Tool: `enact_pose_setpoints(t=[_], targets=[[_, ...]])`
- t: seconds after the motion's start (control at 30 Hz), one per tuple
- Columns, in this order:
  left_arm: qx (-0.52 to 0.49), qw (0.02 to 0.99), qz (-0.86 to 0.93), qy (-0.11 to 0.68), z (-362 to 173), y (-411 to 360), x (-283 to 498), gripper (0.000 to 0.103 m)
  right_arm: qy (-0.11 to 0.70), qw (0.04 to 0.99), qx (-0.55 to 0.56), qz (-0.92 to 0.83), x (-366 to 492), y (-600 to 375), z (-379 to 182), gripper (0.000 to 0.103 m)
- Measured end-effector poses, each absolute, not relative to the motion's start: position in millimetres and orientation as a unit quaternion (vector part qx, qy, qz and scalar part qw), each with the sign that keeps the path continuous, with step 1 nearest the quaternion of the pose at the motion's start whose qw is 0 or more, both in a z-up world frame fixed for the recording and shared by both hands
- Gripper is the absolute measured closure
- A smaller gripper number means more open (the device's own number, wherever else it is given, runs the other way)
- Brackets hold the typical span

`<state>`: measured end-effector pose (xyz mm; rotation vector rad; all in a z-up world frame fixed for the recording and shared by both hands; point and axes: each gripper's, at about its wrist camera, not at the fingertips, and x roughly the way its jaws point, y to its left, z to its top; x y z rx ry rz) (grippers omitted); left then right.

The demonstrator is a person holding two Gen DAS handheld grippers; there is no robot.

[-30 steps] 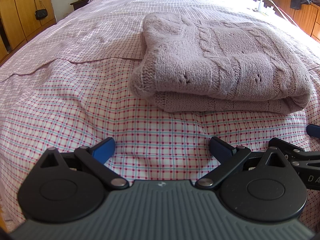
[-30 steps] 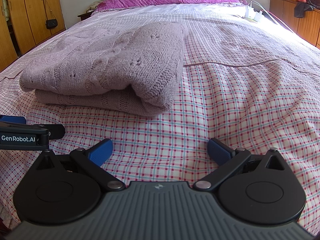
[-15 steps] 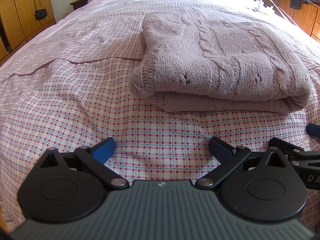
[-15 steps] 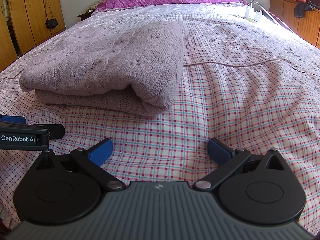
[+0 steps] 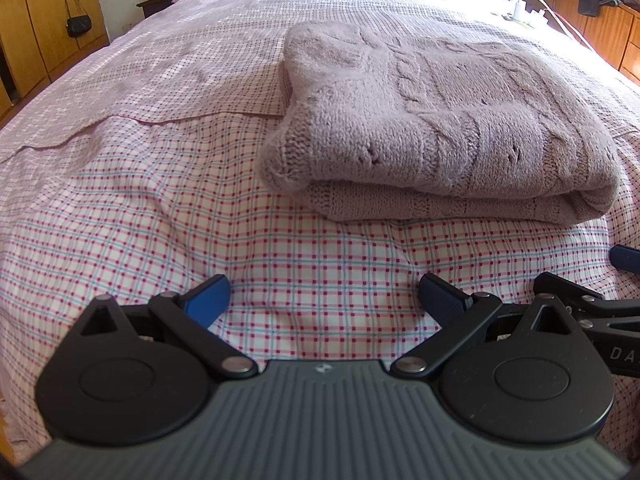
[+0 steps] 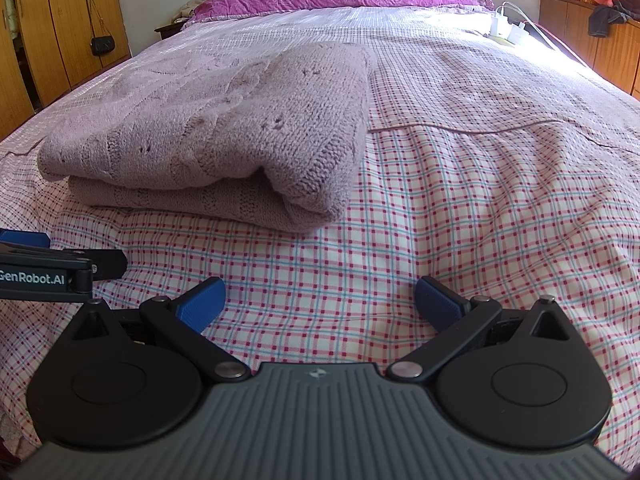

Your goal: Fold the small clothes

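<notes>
Both grippers (image 5: 324,300) (image 6: 320,304) level, jaws spread, empty.

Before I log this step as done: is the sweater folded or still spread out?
Folded. The sweater lies on the bed as a compact stack, its layers showing along the near edge.

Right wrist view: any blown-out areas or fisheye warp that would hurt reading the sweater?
Right wrist view: sunlight blows out the bedspread around the chargers; the check lines bow toward the edges; the folded sweater is evenly lit and sharp. Left wrist view: same glare at far right, sweater clear.
</notes>
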<state>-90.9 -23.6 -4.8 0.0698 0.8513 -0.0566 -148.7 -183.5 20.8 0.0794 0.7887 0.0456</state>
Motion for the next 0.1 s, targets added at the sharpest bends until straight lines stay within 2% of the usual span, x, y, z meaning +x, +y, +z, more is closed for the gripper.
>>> enact_pose_setpoints(t=[0.1], targets=[[0.039,0.91,-0.031,0.412,-5.9,-23.2,-92.2,0.0,0.385,0.922,0.034,0.02,-147.5,-183.3,21.1,0.0]])
